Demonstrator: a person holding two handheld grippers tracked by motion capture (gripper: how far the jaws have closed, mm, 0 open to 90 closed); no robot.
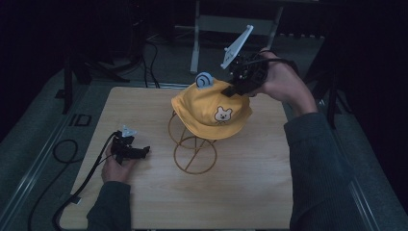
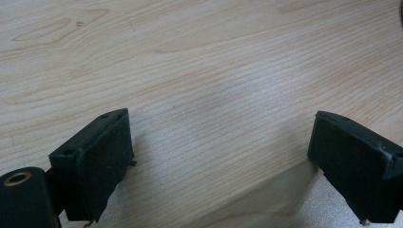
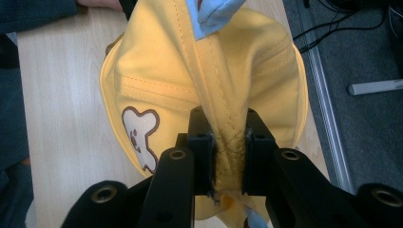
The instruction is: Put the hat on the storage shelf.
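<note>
My right gripper (image 3: 228,156) pinches a fold of the yellow hat (image 3: 166,71) tight between my pads; my left gripper (image 2: 218,161) gapes wide, empty, over the table (image 2: 190,57).

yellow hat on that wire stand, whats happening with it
A person's right gripper is shut on a pinch of the yellow hat, which sits over the wire stand on the table. The left gripper rests open on the table, holding nothing.

Dark grey ribbed sleeves (image 1: 315,159); black grippers, brass-ringed screw holes (image 3: 177,154), grey triangular plate (image 1: 237,46), black cable (image 1: 79,190).
</note>
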